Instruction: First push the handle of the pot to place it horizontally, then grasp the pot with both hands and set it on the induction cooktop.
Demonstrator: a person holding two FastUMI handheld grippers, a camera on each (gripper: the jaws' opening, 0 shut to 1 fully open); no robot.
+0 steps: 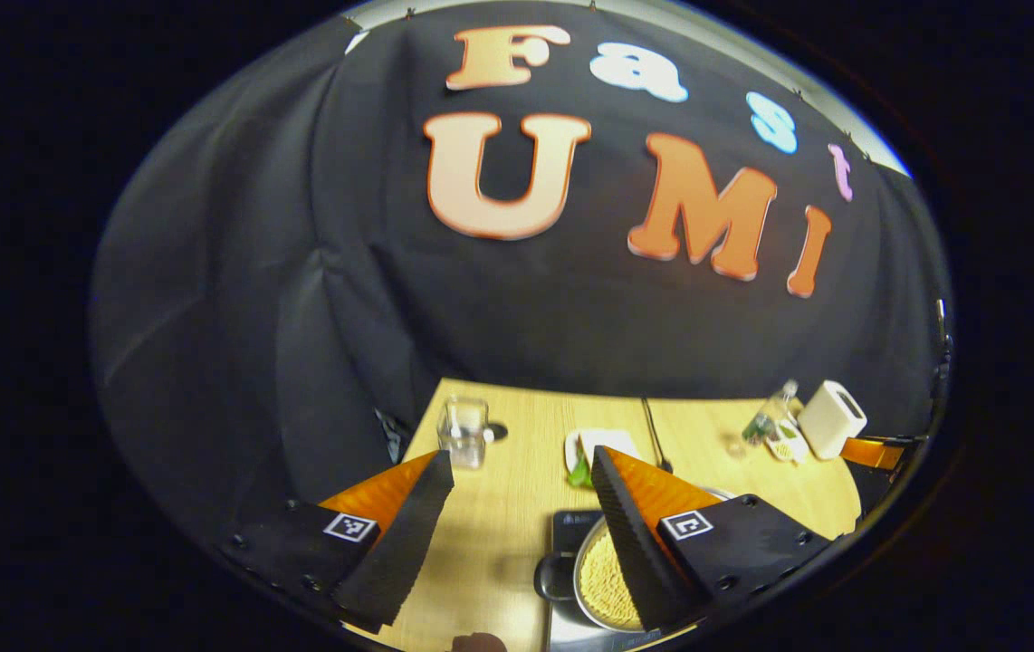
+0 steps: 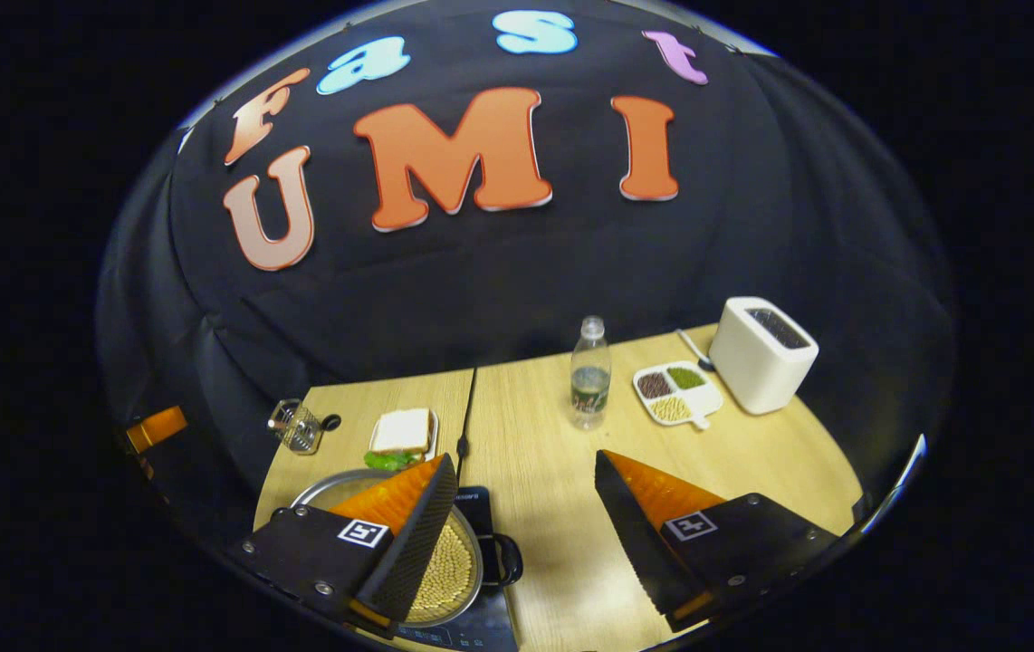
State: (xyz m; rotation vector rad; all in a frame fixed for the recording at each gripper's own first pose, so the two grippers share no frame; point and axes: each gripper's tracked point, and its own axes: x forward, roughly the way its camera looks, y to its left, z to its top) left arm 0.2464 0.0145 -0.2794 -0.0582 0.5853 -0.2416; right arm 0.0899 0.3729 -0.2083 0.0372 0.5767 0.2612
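One pot [image 1: 606, 580] sits on one cooktop [image 1: 571, 525] at about 6 o'clock in the left gripper view, filled with pale yellow grains, its dark side handle [image 1: 553, 577] sticking out toward 9 o'clock over the desk [image 1: 517, 507]. Two fingers of the left tongs [image 1: 521, 534] stand wide apart with nothing between them; the right-hand finger [image 1: 630, 543] lies in front of the pot's rim, and I cannot tell whether it touches. In the right gripper view the same pot [image 2: 449, 566] shows at 7 o'clock, on the cooktop [image 2: 485, 625], with one handle [image 2: 508, 559] pointing toward 3 o'clock. The right tongs [image 2: 526, 534] are also spread wide and hold nothing; their left-hand finger [image 2: 413, 534] covers part of the pot, and contact cannot be judged. Farther back on the desk [image 2: 571, 489], counted in the right gripper view: one plate [image 2: 404, 435] with a sandwich and something green at 8 o'clock, one clear glass jar [image 2: 300, 426] just left of it, one plastic bottle [image 2: 590, 371] upright near the centre, one white tray [image 2: 678, 394] with three compartments of grains beside the bottle toward 3 o'clock, and one white toaster [image 2: 761, 353] at 2 o'clock, just beyond the tray. One dark cable [image 2: 467, 407] runs along the seam of the desk from the back edge toward the cooktop. In the left gripper view the jar [image 1: 464, 433] stands between the fingertips and the wall, the plate [image 1: 598, 445] right of it, and the bottle [image 1: 770, 415], tray [image 1: 789, 444] and toaster [image 1: 832, 418] cluster at 3 o'clock.
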